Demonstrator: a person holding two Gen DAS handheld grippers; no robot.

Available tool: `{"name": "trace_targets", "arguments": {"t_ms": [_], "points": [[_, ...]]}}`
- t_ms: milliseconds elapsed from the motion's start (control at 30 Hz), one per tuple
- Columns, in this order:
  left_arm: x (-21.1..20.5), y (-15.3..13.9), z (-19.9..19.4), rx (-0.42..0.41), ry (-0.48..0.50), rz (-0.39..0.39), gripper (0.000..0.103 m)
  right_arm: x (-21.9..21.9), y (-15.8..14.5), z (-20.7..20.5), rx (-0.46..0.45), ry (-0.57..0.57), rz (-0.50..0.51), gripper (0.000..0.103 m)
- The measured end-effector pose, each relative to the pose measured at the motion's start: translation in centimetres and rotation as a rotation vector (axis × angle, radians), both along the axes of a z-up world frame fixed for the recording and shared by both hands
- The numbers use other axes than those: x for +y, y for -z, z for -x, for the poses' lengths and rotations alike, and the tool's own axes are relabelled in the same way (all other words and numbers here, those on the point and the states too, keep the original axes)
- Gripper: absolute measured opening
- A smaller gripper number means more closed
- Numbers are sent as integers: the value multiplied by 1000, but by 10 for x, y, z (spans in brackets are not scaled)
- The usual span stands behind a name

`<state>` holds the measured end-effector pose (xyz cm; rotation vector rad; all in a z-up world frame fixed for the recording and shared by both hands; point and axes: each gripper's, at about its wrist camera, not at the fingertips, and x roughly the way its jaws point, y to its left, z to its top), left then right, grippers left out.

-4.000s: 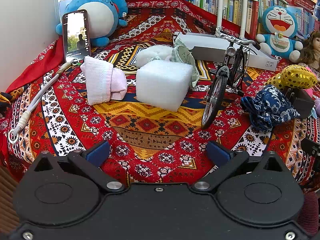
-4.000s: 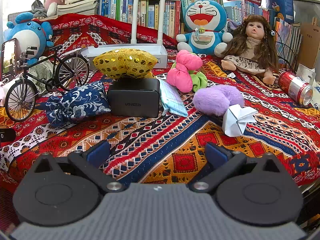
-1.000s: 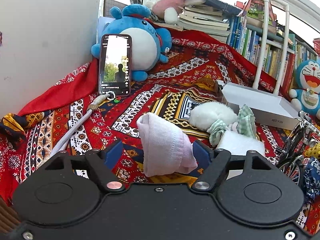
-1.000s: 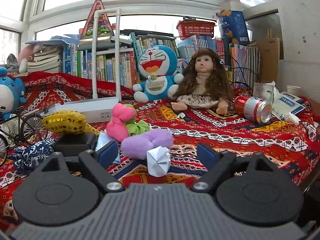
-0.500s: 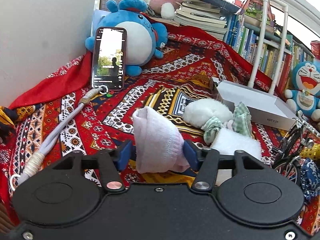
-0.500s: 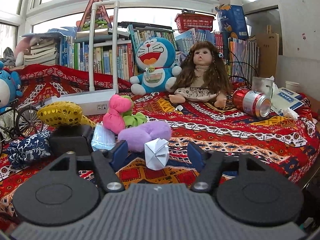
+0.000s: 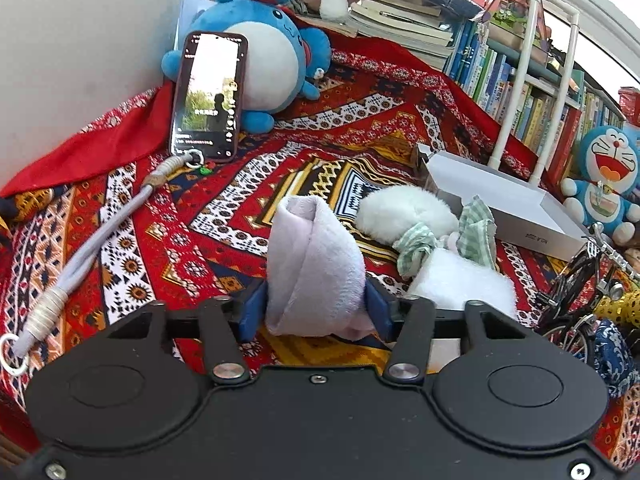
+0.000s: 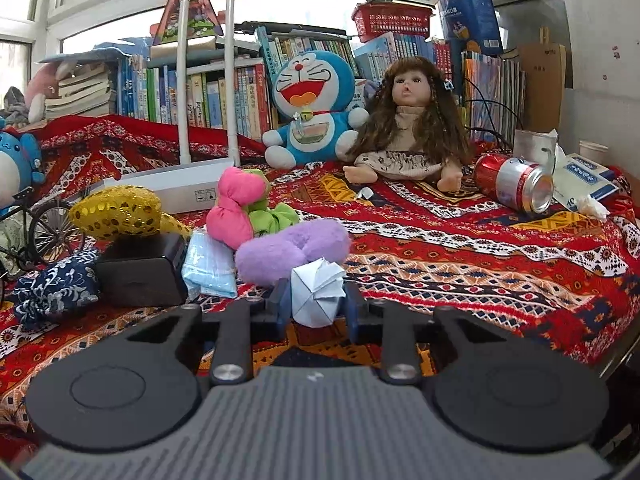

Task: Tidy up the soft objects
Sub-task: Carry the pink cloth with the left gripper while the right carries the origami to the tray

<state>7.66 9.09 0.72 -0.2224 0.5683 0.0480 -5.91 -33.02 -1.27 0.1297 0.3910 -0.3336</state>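
Bed [image 7: 360,128] covered by red patterned cloth [image 8: 460,248]. Ahead-left of left tool [image 7: 315,306]: phone [image 7: 208,96] leaning on blue plush [image 7: 260,52], grey lanyard [image 7: 92,240] trailing from it. Ahead-right of it: white fluffy toy [image 7: 400,212], white box [image 7: 500,204], model bicycle [image 7: 580,292]. Ahead of right tool [image 8: 316,304]: purple plush [image 8: 288,252], pink-green plush [image 8: 244,212], doll [image 8: 408,136], red can [image 8: 512,184] on its side.

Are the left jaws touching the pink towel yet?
Touching. In the left wrist view, both blue pads of the left gripper press the pink towel's sides while closing.
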Motion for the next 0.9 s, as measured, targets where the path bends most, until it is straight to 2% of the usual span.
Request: {"name": "trace_targets", "arguments": {"t_ms": [133, 233, 367, 533, 733, 900], "points": [[-4, -7, 3, -4, 7, -18, 32, 4, -9, 6, -44, -16, 8, 32], [-4, -16, 8, -21, 25, -18, 31, 8, -22, 10, -92, -27, 38, 32], [-5, -34, 12, -62, 42, -20, 31, 6, -39, 7, -135, -56, 30, 32], [-13, -59, 7, -92, 113, -23, 31, 7, -57, -6, -175, -118, 24, 32], [-25, -86, -14, -98, 213, 26, 31, 8, -77, -30, -195, -205, -24, 32], [-39, -110, -48, -62, 306, 86, 31, -1, -95, -67, -157, -301, -139, 32]]}}
